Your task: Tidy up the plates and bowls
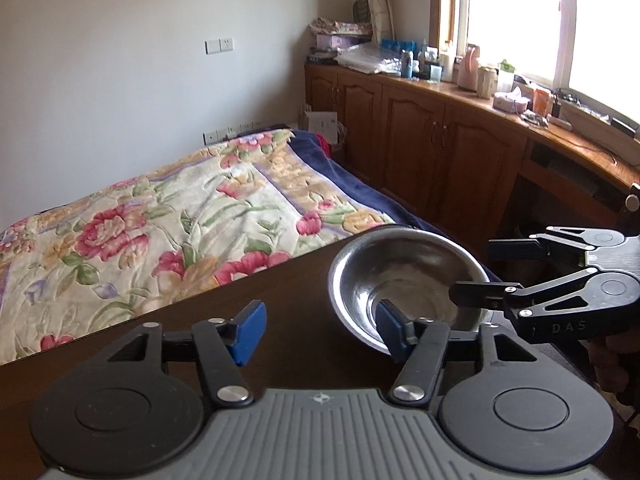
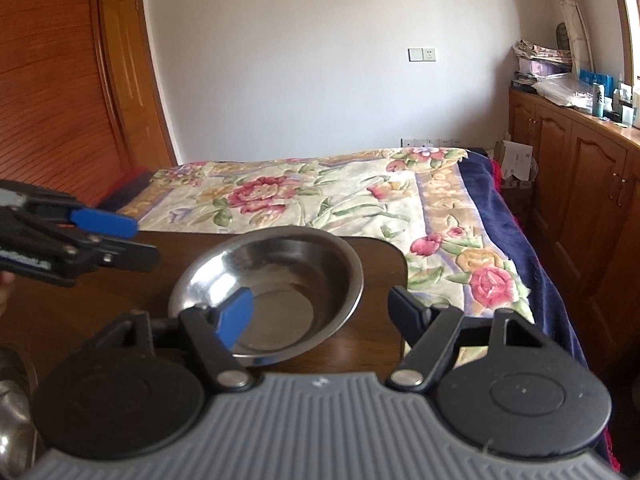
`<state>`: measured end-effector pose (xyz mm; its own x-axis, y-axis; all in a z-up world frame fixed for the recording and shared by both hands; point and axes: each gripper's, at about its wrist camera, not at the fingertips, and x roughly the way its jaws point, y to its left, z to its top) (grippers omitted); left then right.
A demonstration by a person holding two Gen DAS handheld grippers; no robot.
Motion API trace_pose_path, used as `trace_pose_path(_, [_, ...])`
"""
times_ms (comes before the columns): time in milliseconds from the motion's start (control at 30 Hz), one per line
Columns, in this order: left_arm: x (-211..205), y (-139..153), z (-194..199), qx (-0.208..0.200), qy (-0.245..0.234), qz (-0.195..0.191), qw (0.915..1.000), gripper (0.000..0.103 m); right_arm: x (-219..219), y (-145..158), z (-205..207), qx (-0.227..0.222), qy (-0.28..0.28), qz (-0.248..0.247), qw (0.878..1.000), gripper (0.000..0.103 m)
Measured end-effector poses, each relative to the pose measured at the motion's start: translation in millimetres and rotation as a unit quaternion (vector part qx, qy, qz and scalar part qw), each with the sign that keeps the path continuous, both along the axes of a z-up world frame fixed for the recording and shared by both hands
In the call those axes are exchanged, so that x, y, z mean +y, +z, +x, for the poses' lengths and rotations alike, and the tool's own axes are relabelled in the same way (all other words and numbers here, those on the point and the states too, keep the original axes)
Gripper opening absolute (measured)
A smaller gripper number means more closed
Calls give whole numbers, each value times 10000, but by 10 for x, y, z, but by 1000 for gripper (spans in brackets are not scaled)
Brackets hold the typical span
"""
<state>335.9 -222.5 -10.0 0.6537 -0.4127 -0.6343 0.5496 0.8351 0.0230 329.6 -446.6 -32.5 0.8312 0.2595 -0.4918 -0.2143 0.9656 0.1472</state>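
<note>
a steel bowl [image 2: 268,296] sits alone on a dark table [image 2: 100,320]; left gripper [image 1: 320,330] and right gripper [image 2: 320,312] both gape empty, sorting seemingly barely begun.

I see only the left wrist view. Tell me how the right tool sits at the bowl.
Observer: The right tool is open. One finger hangs over the inside of the bowl, the other outside its right rim.
Operator: Describe the table past the bowl.
Observer: The table ends in a rounded corner just right of the bowl, with the bed beyond.
Operator: Report any other metal.
Observer: A shiny metal thing shows at the lower left edge, too cut off to name.
</note>
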Motion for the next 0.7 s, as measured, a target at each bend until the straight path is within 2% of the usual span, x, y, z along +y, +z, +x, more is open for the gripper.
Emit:
trace_pose_path(267, [-121,-151,231,384,68,27,9992,79,-71,-45,59,182,197,446,9986,62])
trace_pose_path(533, [-270,-233,298,581,-116,126,9982,66,-98,-82,72,235,240,487,9983,47])
trace_pose_path(700, [-297,-248,326,656,-139,157,9976,62,-106,-97,79,260,235,500,9981,38])
